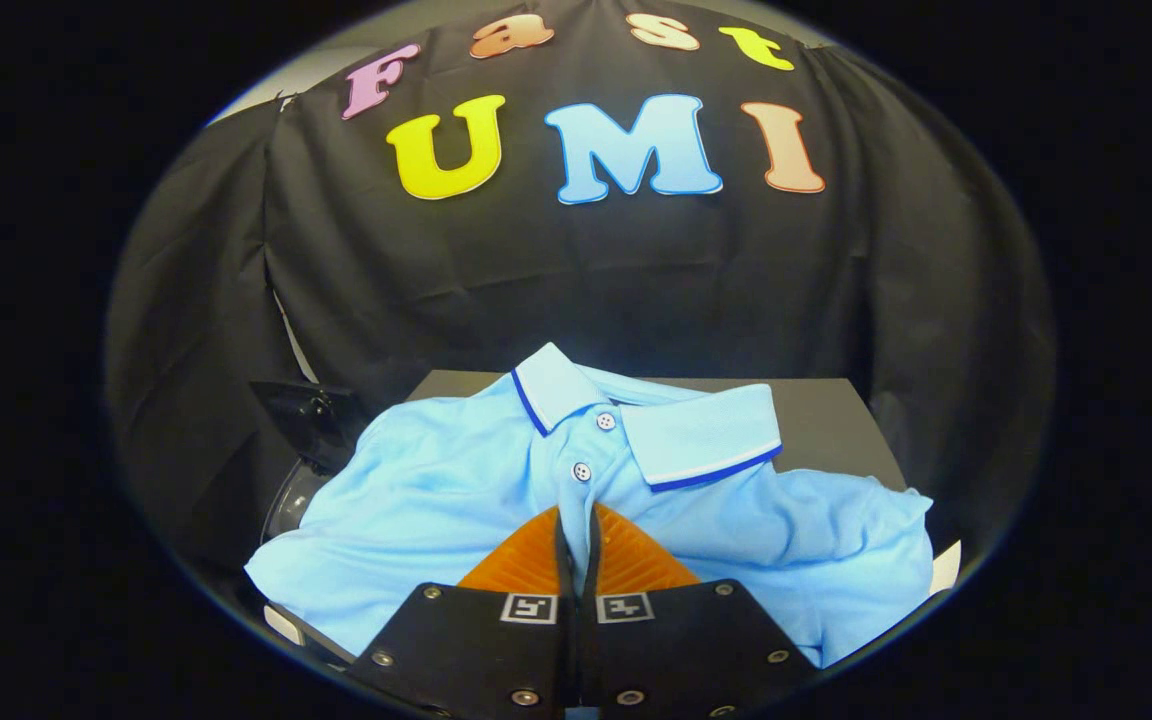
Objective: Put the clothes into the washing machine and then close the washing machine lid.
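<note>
A light blue polo shirt (436, 500) with a dark blue collar stripe and white buttons lies spread over a dark flat top (826, 420), collar pointing away from me. My gripper (577, 512) is shut on the shirt: the two orange fingers (521, 560) press together on a raised fold of the button placket, just below the second button. The cloth bunches up between the fingertips. Left of the shirt a dark raised lid (311, 415) stands over a curved glossy rim (286, 505), probably the washing machine's opening, which the shirt largely covers.
The booth's black cloth wall hangs close behind the flat top and wraps round both sides. A white corner (946, 565) pokes out under the shirt's right sleeve, and another white edge (281, 625) under its left hem.
</note>
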